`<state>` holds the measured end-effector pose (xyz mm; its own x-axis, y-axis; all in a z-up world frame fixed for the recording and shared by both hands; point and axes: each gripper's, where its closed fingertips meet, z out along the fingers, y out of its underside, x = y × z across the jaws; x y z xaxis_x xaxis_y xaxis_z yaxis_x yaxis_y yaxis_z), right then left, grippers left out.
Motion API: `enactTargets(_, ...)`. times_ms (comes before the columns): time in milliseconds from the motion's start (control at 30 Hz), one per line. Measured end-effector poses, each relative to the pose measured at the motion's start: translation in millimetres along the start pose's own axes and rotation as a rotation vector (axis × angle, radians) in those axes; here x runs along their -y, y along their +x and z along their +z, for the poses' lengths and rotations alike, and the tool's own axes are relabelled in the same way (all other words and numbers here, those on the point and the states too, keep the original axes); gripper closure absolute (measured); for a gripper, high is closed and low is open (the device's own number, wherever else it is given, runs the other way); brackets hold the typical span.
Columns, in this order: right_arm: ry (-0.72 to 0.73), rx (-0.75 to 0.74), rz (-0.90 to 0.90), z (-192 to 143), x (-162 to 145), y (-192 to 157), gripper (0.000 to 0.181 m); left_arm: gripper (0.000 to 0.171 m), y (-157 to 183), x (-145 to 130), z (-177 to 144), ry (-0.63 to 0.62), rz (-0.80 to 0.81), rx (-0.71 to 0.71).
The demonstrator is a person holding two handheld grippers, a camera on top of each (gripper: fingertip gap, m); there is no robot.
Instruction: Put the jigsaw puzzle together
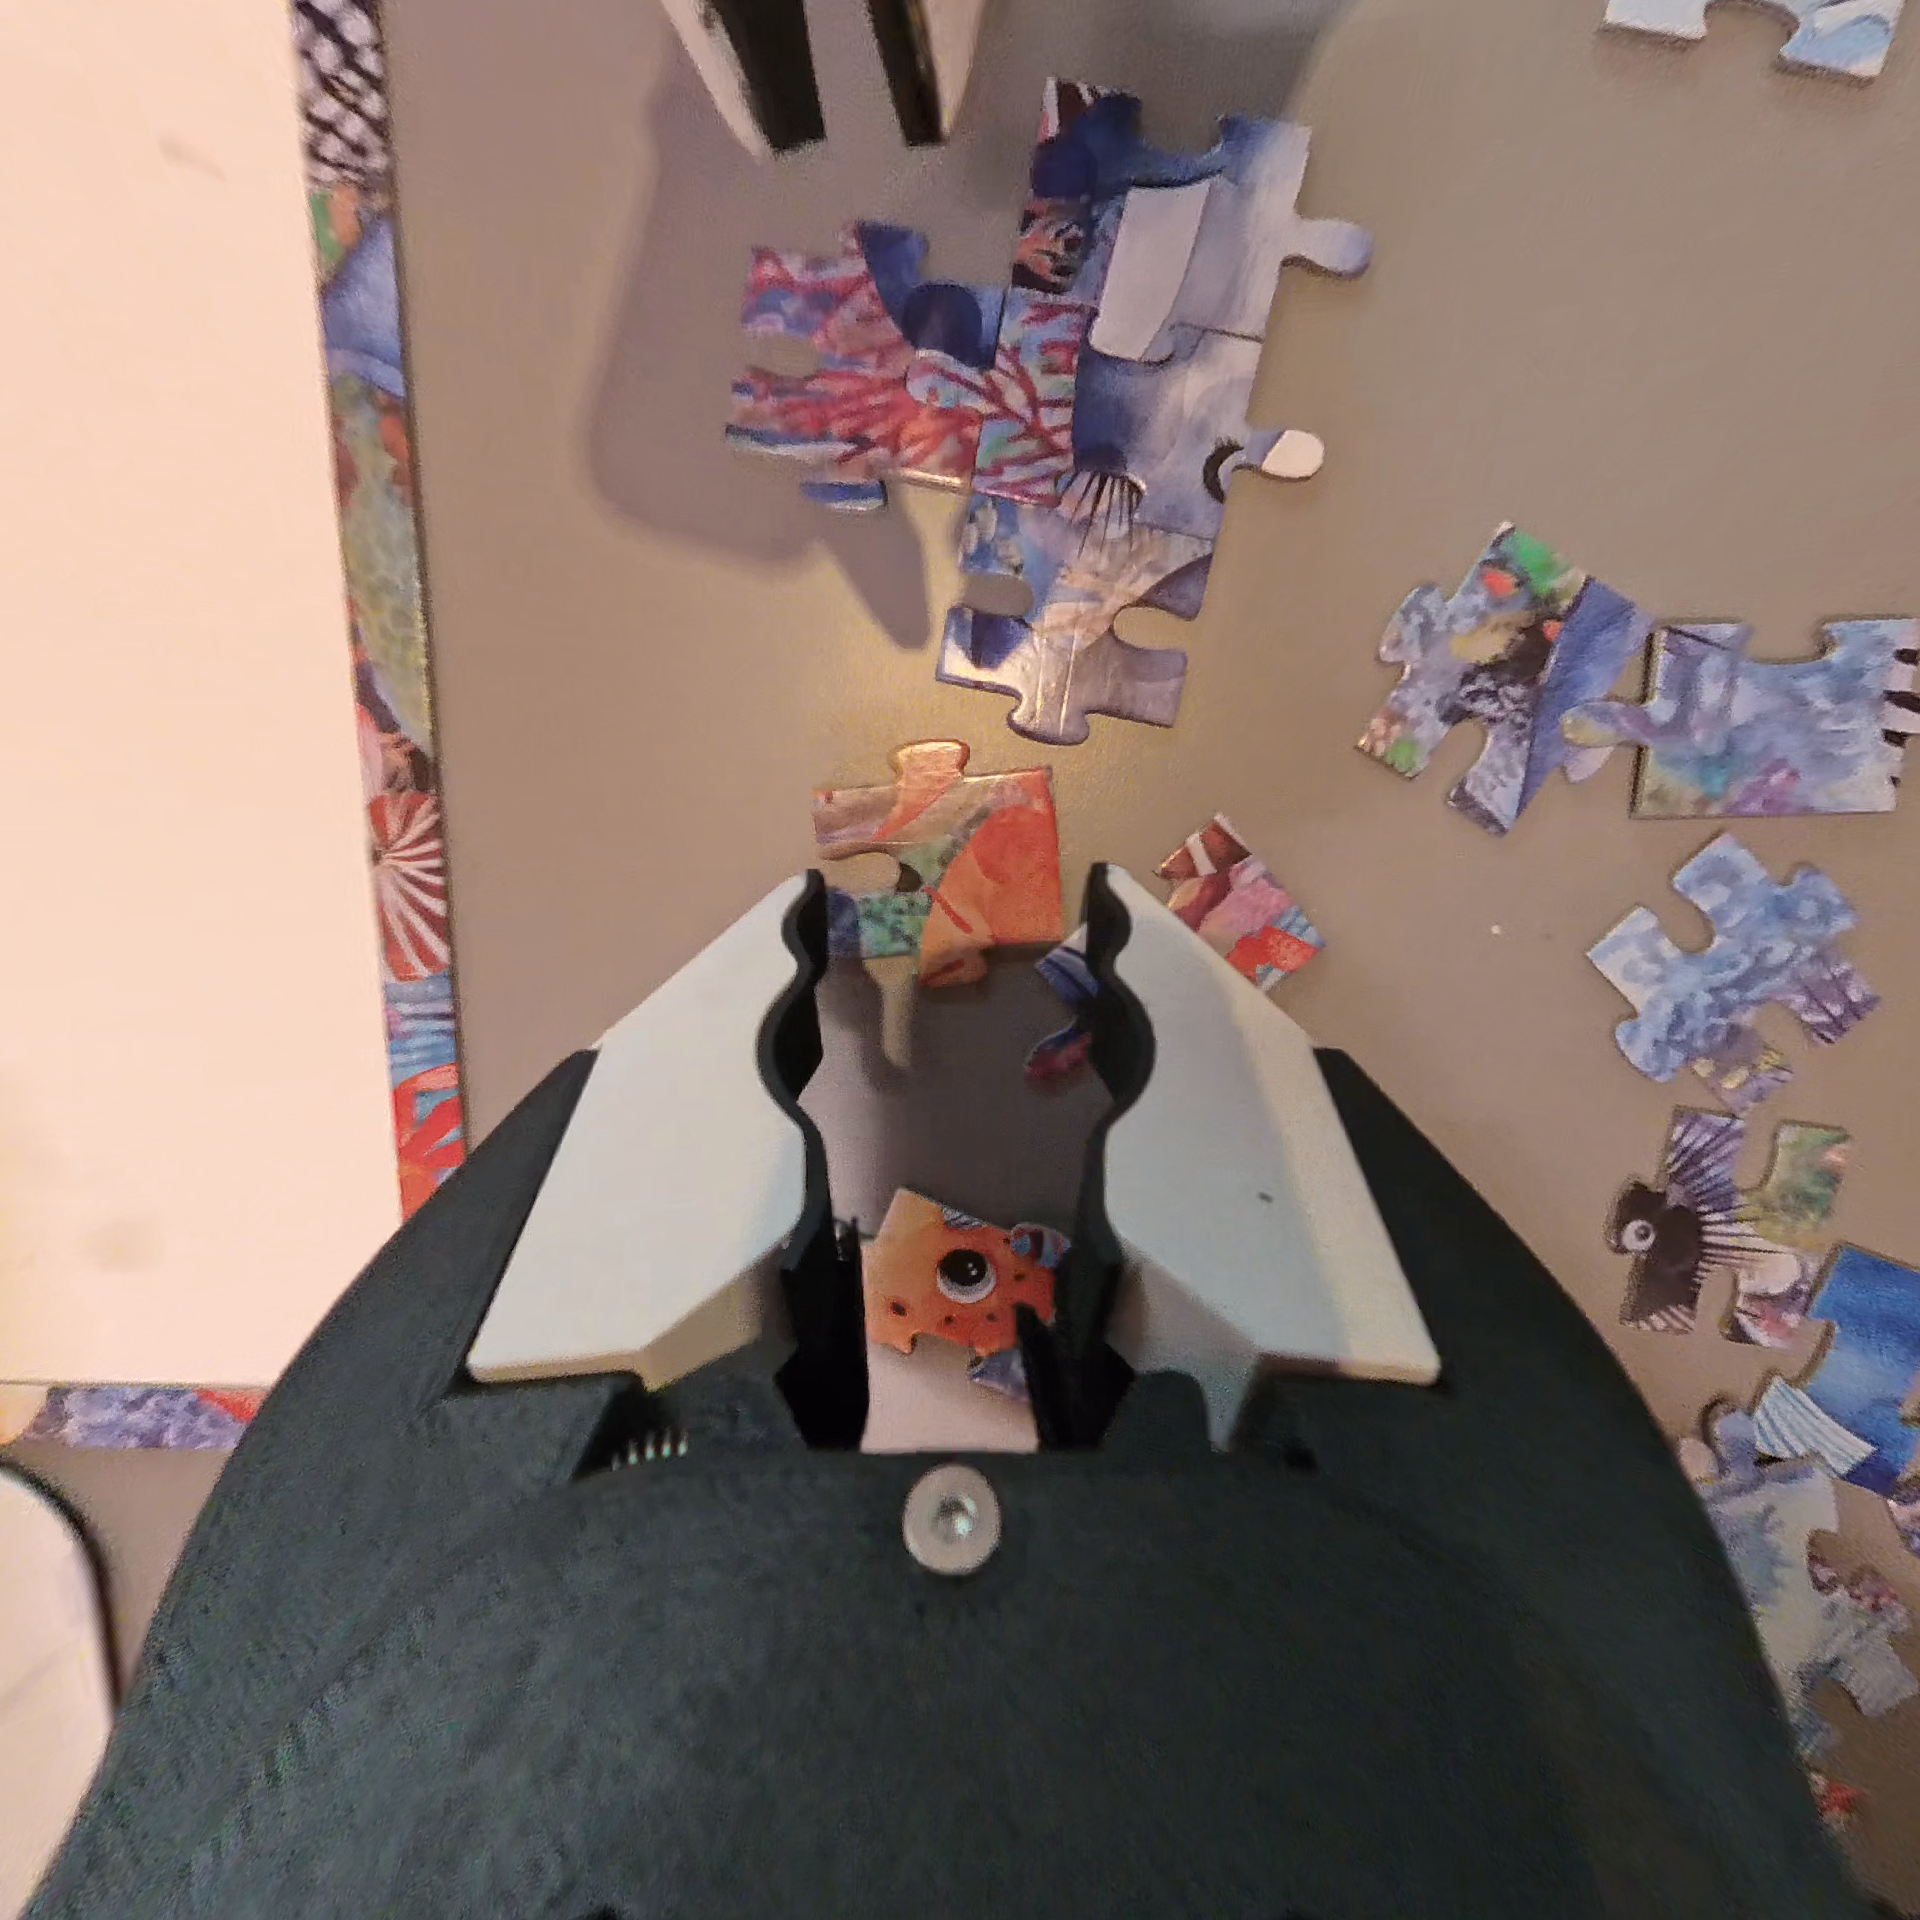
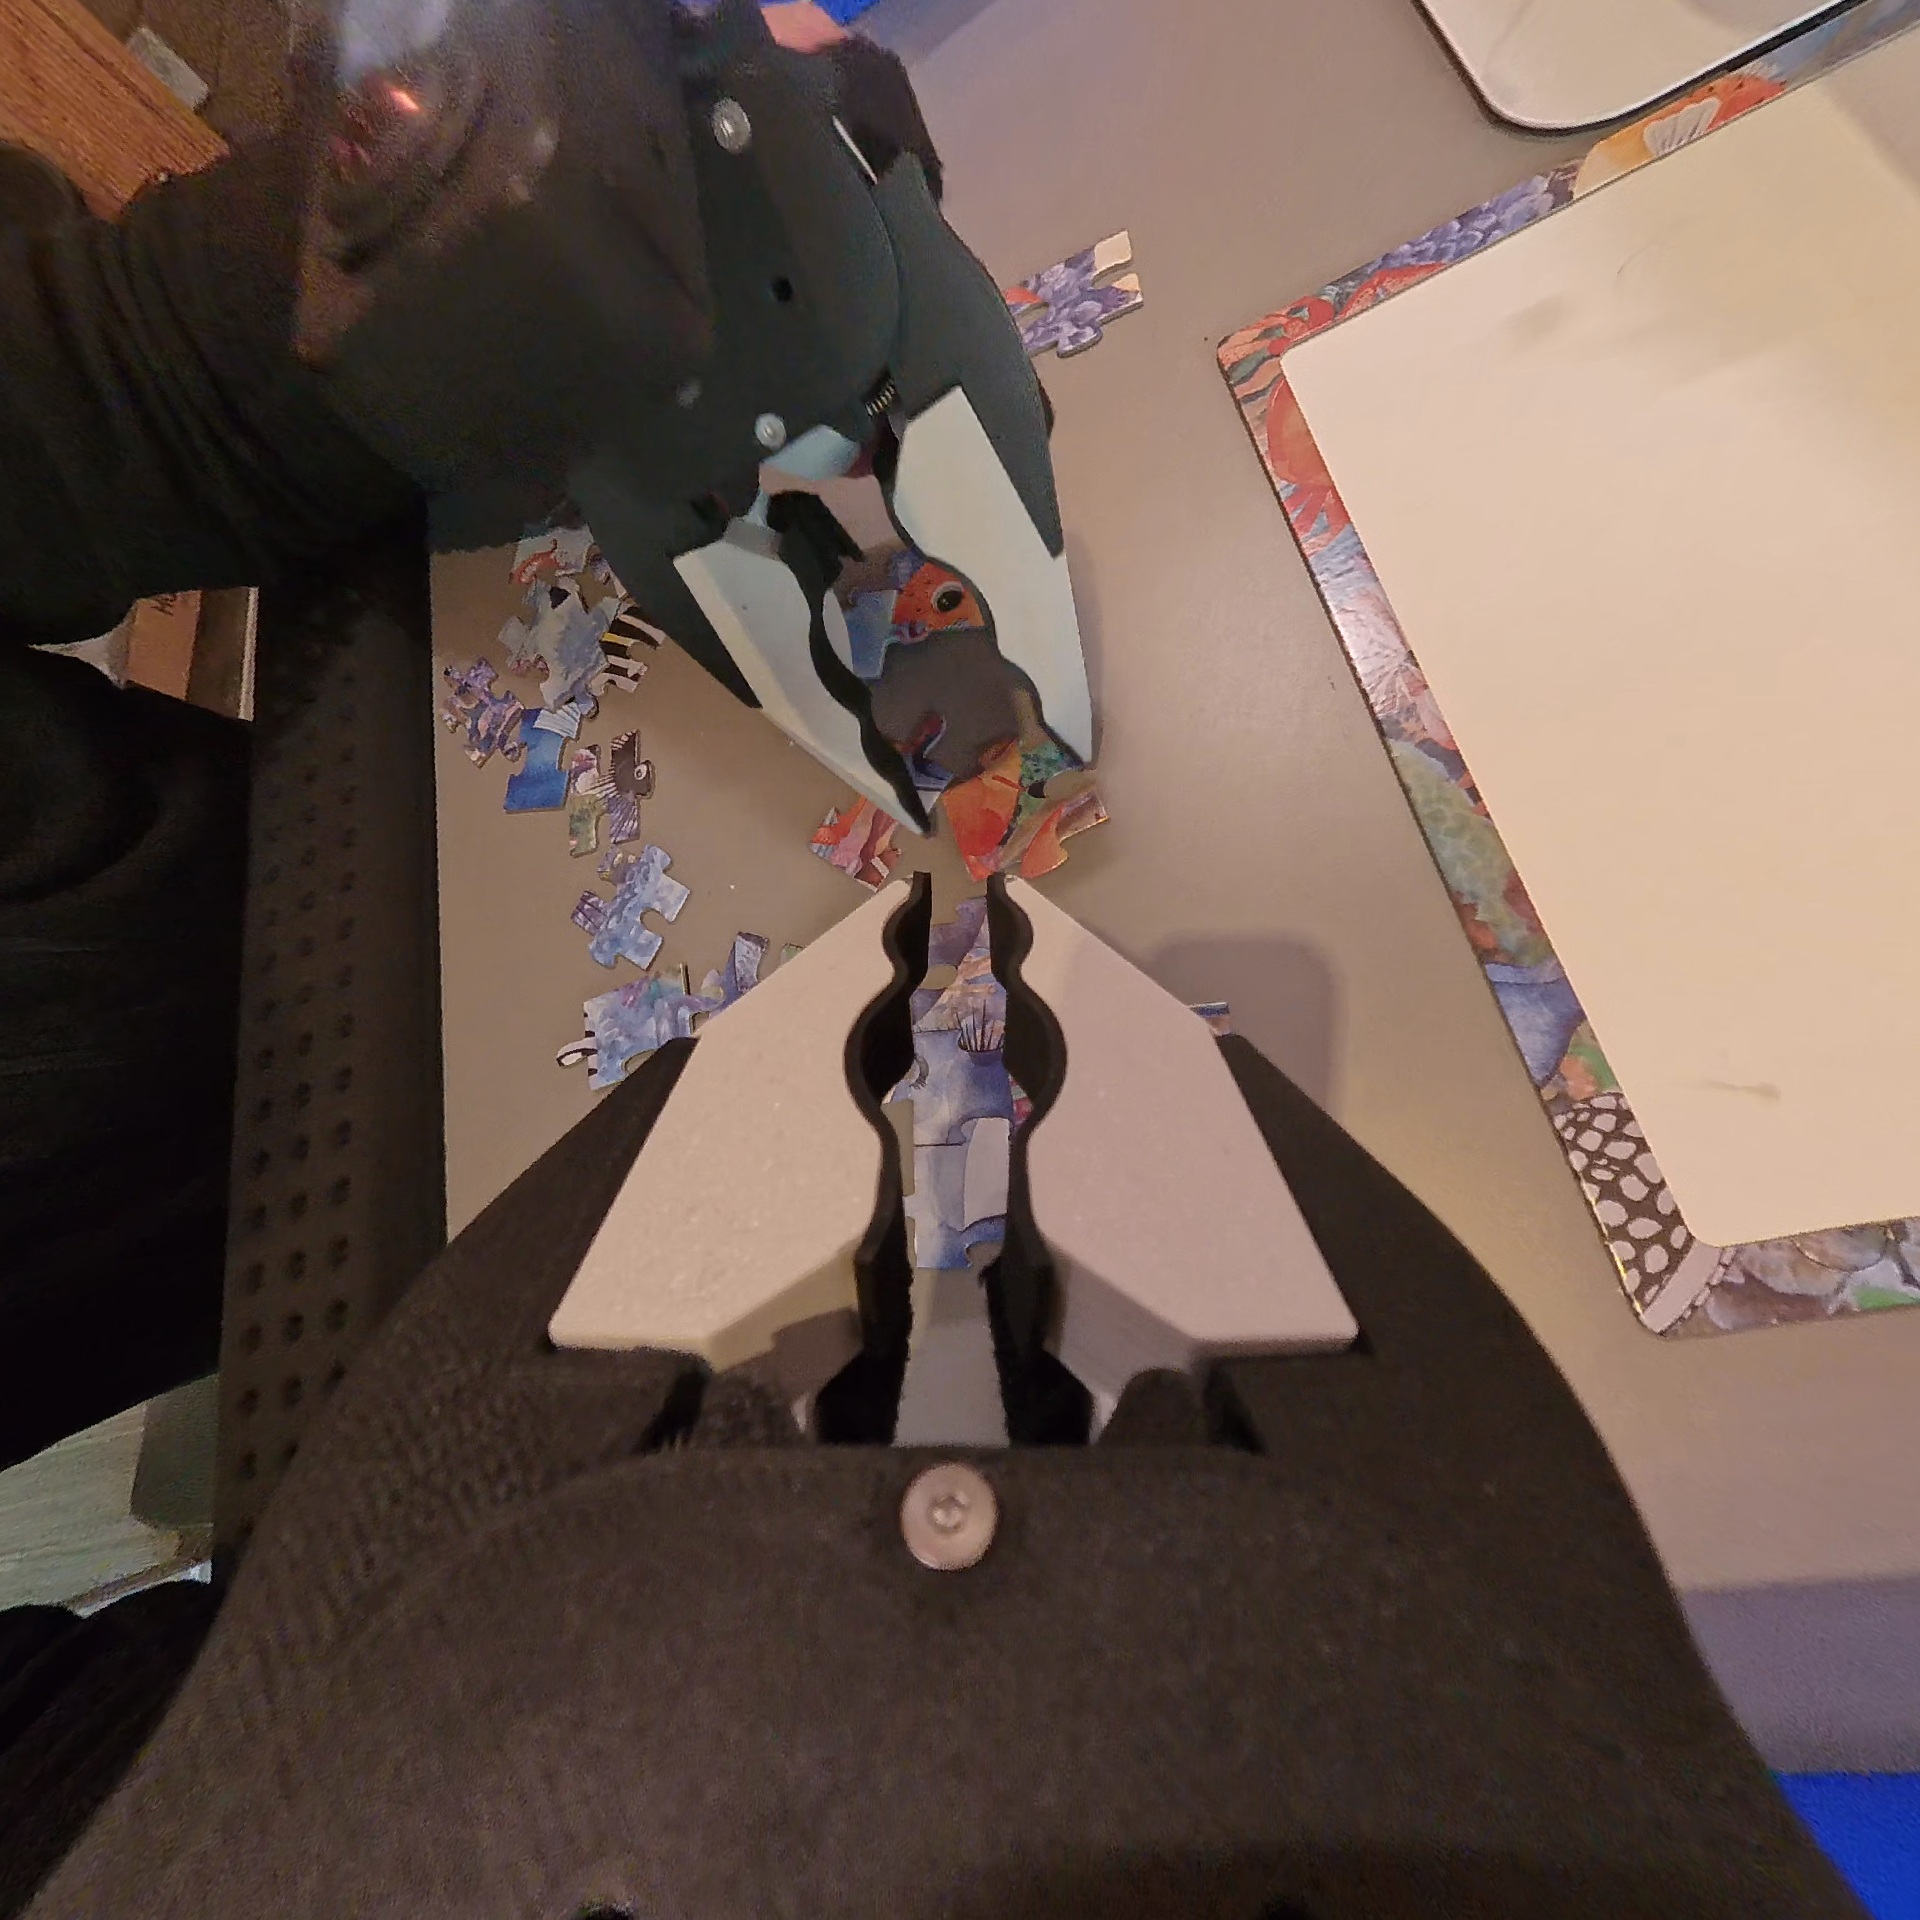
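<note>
Puzzle pieces lie on a grey table. My left gripper (image 1: 956, 881) is open and empty, low over an orange piece (image 1: 961, 873) that lies between its tips. An orange fish-eye piece (image 1: 961, 1283) lies under its finger bases. A joined cluster of blue and coral pieces (image 1: 1060, 395) lies ahead. My right gripper (image 2: 961, 883) hovers over that cluster (image 2: 961, 1143), jaws only a narrow gap apart, holding nothing. It also shows in the left wrist view (image 1: 847, 104). The left gripper (image 2: 1006, 792) faces it tip to tip in the right wrist view.
The puzzle tray with a picture border (image 1: 390, 727) and white inside lies left of the left gripper, and shows in the right wrist view (image 2: 1455, 790). Several loose pieces (image 1: 1735, 956) lie to the right. A person's dark sleeve (image 2: 156, 364) holds the left gripper. My hands' fingertips stand some 10 cm from each other.
</note>
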<state>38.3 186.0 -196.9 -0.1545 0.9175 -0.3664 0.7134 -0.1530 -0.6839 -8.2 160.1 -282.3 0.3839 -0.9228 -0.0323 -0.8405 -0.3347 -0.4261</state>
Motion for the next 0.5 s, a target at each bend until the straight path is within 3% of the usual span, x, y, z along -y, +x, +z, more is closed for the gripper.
enactTargets(133,-0.005,0.001,-0.001,1.2,-0.6,0.0,0.172,0.128,2.2,-1.2,6.2,-0.001,-0.011,-0.021)
enactTargets(200,-0.003,0.000,0.000,0.6,-0.7,0.6,0.173,0.140,2.2,-2.0,5.3,-0.004,-0.004,-0.019)
enactTargets(500,-0.017,-0.012,0.005,1.2,-3.9,3.3,0.172,0.142,-2.5,-9.7,1.1,-0.019,0.008,0.004)
